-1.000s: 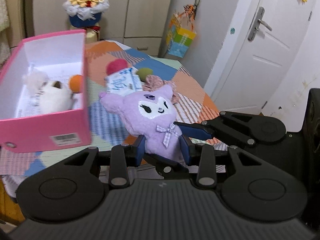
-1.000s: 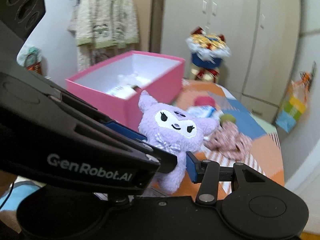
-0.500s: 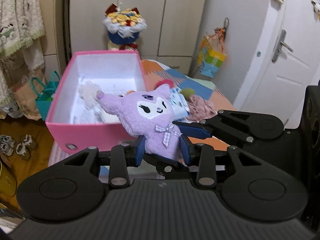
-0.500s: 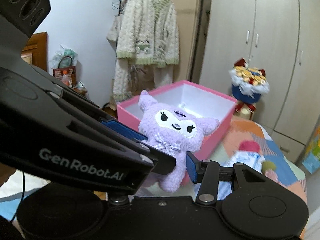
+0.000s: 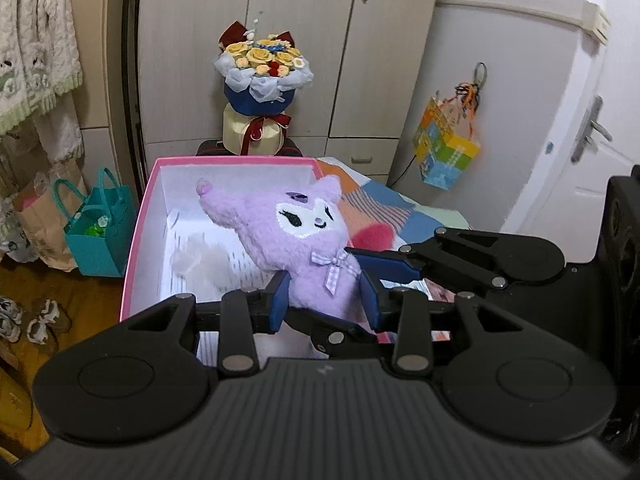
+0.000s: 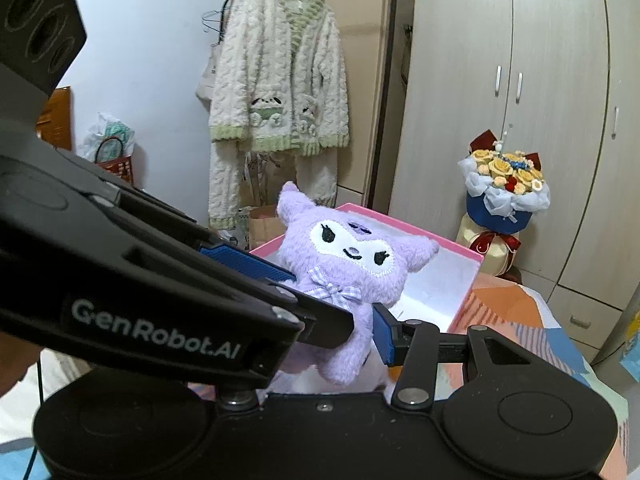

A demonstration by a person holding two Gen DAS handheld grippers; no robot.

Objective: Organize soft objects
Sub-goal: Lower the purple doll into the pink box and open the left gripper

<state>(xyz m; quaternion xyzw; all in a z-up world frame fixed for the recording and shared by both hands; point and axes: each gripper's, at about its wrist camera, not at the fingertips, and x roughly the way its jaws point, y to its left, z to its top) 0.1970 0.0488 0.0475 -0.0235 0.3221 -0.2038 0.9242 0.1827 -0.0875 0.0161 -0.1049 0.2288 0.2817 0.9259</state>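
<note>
A: While the purple plush doll hung over the pink box, both grippers were on it. The left gripper was closed down to the width of the plush body, blue pads pressed into the fur on either side below the gingham bow. The right gripper was clamped on the same body from the other side.

B: Position relative to the box?

A: Head and ears sat above the open white interior in the left wrist view. In the right wrist view the doll was in front of the near pink wall. Legs dangled free; contact with the rim couldn't be told. Something pale and blurred lay on the box floor, unidentifiable.

B: Risks?

A: Judgement only. Two grips on one soft body: had one let go late, the doll would likely have been tugged sideways and dropped onto the rim or the patchwork cloth rather than inside. Fur compresses, so a pad could also have dragged it on release. The left gripper's linkage was close to the right one's, so a collision was possible on retreat.

B: Anything nearby to hit?

A: The flower bouquet stood behind the box, well apart.
</note>
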